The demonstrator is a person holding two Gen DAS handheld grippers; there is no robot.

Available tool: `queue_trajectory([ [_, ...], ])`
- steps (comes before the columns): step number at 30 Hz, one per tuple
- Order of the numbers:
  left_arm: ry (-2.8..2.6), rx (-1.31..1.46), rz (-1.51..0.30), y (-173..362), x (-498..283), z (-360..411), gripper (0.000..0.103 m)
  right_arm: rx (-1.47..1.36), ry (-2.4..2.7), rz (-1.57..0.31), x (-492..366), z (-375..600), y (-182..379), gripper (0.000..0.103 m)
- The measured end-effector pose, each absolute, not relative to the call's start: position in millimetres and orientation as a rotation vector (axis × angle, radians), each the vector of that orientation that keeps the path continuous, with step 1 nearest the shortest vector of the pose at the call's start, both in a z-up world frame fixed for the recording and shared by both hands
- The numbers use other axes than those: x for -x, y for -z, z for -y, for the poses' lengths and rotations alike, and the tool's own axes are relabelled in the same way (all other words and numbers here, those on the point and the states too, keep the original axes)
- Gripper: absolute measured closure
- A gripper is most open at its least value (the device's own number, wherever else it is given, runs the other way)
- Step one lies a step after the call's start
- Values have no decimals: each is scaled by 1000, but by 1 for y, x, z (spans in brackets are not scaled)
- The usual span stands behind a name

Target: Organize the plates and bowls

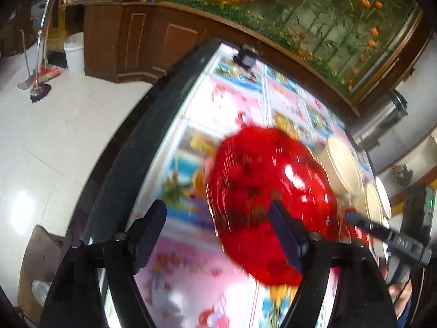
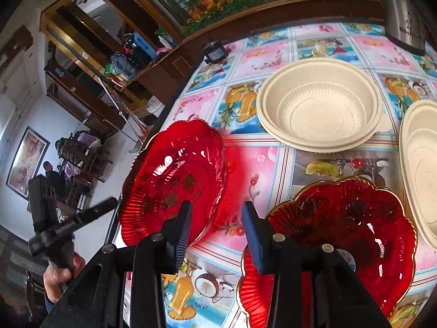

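A red scalloped plate [image 1: 270, 196] lies tilted near the table's left edge, blurred in the left wrist view; it also shows in the right wrist view [image 2: 174, 175]. My left gripper [image 1: 218, 218] is open, its right finger over the plate. My right gripper [image 2: 215, 216] is open and empty between that plate and a second red plate with a gold rim [image 2: 347, 232], which lies on the table at the lower right. Two cream bowls stand beyond: one [image 2: 319, 104] in the middle, one [image 2: 420, 169] at the right edge.
The table [image 2: 273, 164] has a glossy fruit-print cloth. A small black device [image 2: 214, 52] sits at its far edge. A steel canister [image 2: 407, 24] stands at the back right. The left gripper and the hand holding it [image 2: 54, 229] hang off the table's left side.
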State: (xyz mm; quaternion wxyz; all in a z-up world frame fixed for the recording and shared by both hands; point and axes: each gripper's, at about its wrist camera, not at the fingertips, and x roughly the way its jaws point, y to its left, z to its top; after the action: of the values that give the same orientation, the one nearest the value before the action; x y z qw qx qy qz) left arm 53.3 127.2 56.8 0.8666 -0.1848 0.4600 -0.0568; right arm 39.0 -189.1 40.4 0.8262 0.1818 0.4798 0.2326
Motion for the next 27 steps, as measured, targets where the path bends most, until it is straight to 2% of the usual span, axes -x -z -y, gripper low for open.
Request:
queue_trajectory([
  [4,133,400,-996,-49,-74,-125,26,-373,-484,-1033,-48,186,-35,61],
  [5,131,391,-1008,-46,-78,-122,34,-369,-486,-1035,-50,185,-34,61],
  [6,128,393,-1018,-42,-80,-121,54,-358,-478,-1038,-52,183,-32,61],
  [8,147,419,-1048,-34,-84,-116,76,-356,-478,-1040,-55,181,-28,61],
  [9,140,412,-1048,-31,-84,-115,78,-359,-483,-1043,-57,180,-26,61],
  [11,142,407,-1039,-30,-81,-111,79,-350,-480,-1047,-58,177,-24,65],
  [13,151,407,-1030,-32,-72,-109,79,-336,-489,-1041,-55,173,-24,84],
  [27,112,354,-945,-42,30,-108,79,-299,-565,-1001,15,169,-36,85],
])
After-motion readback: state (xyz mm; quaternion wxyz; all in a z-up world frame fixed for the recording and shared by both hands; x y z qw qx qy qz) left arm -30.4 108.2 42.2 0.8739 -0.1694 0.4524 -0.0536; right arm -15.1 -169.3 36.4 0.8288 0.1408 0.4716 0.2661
